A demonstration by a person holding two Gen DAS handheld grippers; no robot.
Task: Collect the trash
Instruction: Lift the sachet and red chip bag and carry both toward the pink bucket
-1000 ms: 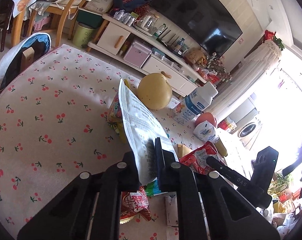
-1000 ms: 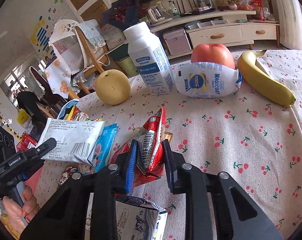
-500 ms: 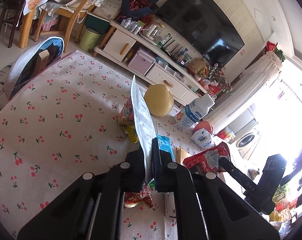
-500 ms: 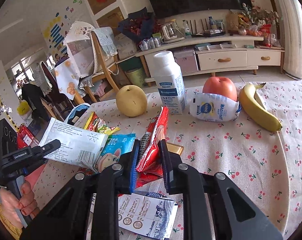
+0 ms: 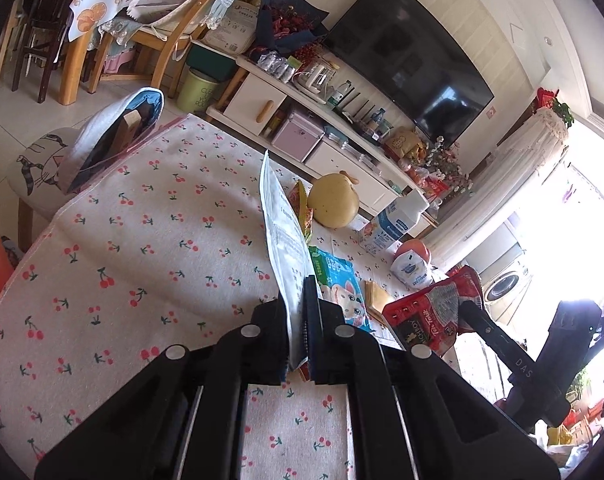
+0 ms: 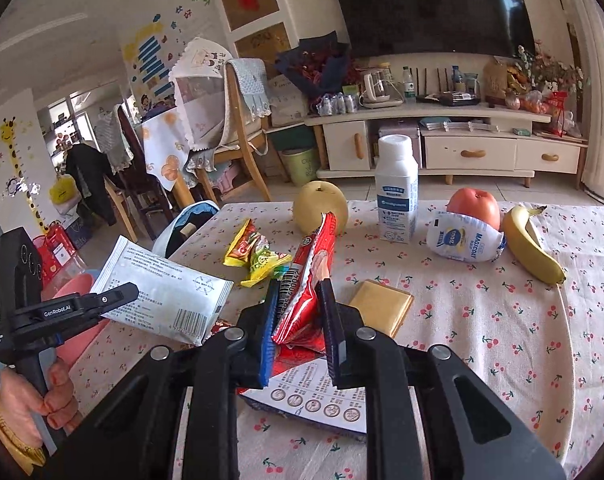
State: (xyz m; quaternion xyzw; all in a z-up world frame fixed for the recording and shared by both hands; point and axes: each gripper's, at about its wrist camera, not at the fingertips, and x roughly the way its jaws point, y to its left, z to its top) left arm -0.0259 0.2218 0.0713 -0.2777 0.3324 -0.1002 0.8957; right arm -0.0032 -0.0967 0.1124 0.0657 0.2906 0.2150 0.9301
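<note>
My left gripper (image 5: 298,312) is shut on a white printed wrapper (image 5: 282,236), held edge-on above the cherry-print tablecloth (image 5: 134,248). The same wrapper (image 6: 162,292) shows flat in the right wrist view, held at the table's left edge. My right gripper (image 6: 298,304) is shut on a red snack wrapper (image 6: 309,272), also seen in the left wrist view (image 5: 433,312), lifted off the table. A yellow-green wrapper (image 6: 258,252), a blue wet-wipe pack (image 5: 337,280) and a white printed box (image 6: 321,396) lie on the cloth.
A pear (image 6: 319,208), a milk bottle (image 6: 395,192), an apple (image 6: 473,208), a white pouch (image 6: 461,240), a banana (image 6: 529,244) and a tan square pack (image 6: 381,308) are on the table. A pink bin (image 6: 74,284) sits at the left, below the table edge.
Both grippers have risen and pulled back with their wrappers. The white wrapper moved left toward the table edge, and the red wrapper is higher off the cloth.
</note>
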